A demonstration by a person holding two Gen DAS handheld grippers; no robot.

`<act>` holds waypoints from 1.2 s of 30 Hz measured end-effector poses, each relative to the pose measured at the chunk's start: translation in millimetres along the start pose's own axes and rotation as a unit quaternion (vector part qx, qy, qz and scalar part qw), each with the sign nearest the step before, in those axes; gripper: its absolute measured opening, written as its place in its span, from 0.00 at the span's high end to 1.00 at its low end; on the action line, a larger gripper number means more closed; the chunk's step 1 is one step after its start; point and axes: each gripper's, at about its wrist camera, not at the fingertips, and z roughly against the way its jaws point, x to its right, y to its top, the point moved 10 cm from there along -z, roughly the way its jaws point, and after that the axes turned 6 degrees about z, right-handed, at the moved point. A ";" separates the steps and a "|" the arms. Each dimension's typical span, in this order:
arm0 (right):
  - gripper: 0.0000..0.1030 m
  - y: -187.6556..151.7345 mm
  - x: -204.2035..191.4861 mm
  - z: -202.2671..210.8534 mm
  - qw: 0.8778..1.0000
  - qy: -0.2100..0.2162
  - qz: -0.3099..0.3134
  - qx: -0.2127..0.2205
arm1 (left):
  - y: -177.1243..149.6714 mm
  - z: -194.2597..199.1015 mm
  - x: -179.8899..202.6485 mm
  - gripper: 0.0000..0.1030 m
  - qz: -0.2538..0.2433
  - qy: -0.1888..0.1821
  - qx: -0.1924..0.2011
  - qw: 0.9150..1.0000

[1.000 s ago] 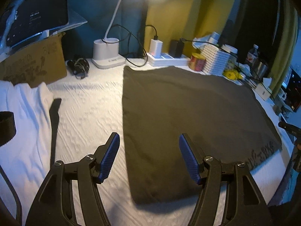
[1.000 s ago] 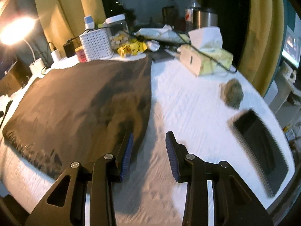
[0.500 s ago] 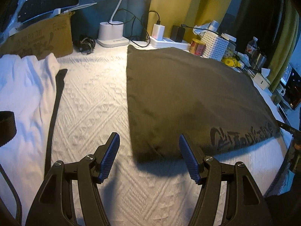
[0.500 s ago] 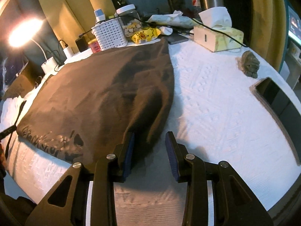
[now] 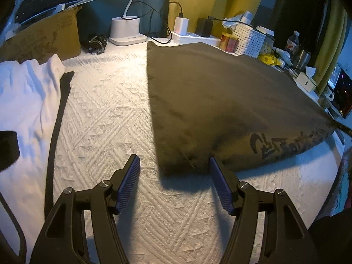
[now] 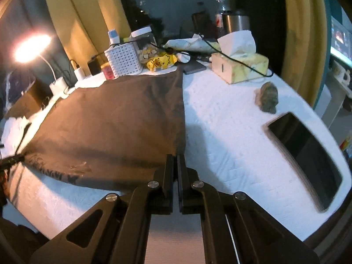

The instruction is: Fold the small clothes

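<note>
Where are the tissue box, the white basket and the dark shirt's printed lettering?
tissue box [image 6: 239, 67], right wrist view, its front side.
white basket [image 6: 124, 60], right wrist view, its perforated wall.
printed lettering [image 5: 283, 143], left wrist view, mid-print.

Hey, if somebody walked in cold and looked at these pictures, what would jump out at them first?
Most likely the big dark brown garment spread across the middle of the white textured bedspread, with dark lettering near its front hem. Next, the right gripper, jaws shut on that garment's near right corner, while the left gripper hangs open around the near left corner. A glaring desk lamp glows at the far left.
</note>
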 end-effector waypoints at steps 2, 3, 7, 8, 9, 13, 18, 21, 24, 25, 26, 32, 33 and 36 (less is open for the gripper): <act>0.97 -7.8 0.9 -7.5 1.000 0.003 0.000 -0.011 | 0.2 2.2 -1.6 0.37 0.004 -0.001 -0.001 1.000; 0.97 -14.1 1.4 -13.7 1.000 0.003 -0.005 -0.018 | 0.9 4.5 -3.4 0.37 0.009 -0.003 0.002 1.000; 0.97 -29.8 0.7 -20.6 1.000 0.007 -0.023 -0.019 | 3.3 16.5 -15.8 0.46 0.028 -0.004 0.015 1.000; 0.96 -29.7 1.2 -19.4 0.999 0.007 -0.027 -0.016 | 3.1 18.7 -19.3 0.51 0.029 -0.002 0.014 0.999; 0.96 -29.4 2.6 -19.0 0.999 0.008 -0.033 -0.012 | 2.6 19.6 -22.3 0.57 0.030 0.002 0.012 0.999; 0.96 -29.7 3.3 -18.2 0.999 0.015 -0.041 -0.010 | 0.9 20.2 -24.6 0.64 0.030 0.001 0.006 1.000; 0.64 -31.5 -2.1 -12.6 0.999 0.014 -0.038 -0.004 | -2.1 9.2 -17.2 0.64 0.033 -0.013 -0.006 0.999; 0.64 -34.1 -4.7 -12.4 0.999 0.006 -0.046 0.007 | 0.6 4.3 -16.0 0.64 0.030 -0.011 0.002 0.999; 0.64 -35.4 -9.1 -12.3 0.998 0.007 -0.057 0.015 | 3.9 1.0 -13.1 0.68 0.021 -0.009 0.004 1.000; 0.65 -35.6 -11.3 -12.5 0.998 0.010 -0.057 0.016 | 3.4 -1.6 -10.9 1.00 0.016 -0.011 -0.001 1.000; 0.85 -35.8 -14.5 -13.2 0.998 0.012 -0.053 0.014 | 3.7 -2.2 -9.5 1.00 0.014 -0.011 -0.004 1.000; 0.96 -30.1 -13.6 -8.0 1.000 -0.009 -0.024 0.003 | 19.1 22.6 -17.1 1.00 -0.024 0.044 0.024 0.998; 0.96 -26.3 -11.9 -4.0 1.000 -0.010 -0.020 0.006 | 20.4 26.6 -17.5 1.00 -0.030 0.047 0.025 0.998; 0.96 -20.5 -11.6 1.5 1.000 -0.023 0.004 0.003 | 17.2 31.0 -13.6 1.00 -0.043 0.043 0.017 0.998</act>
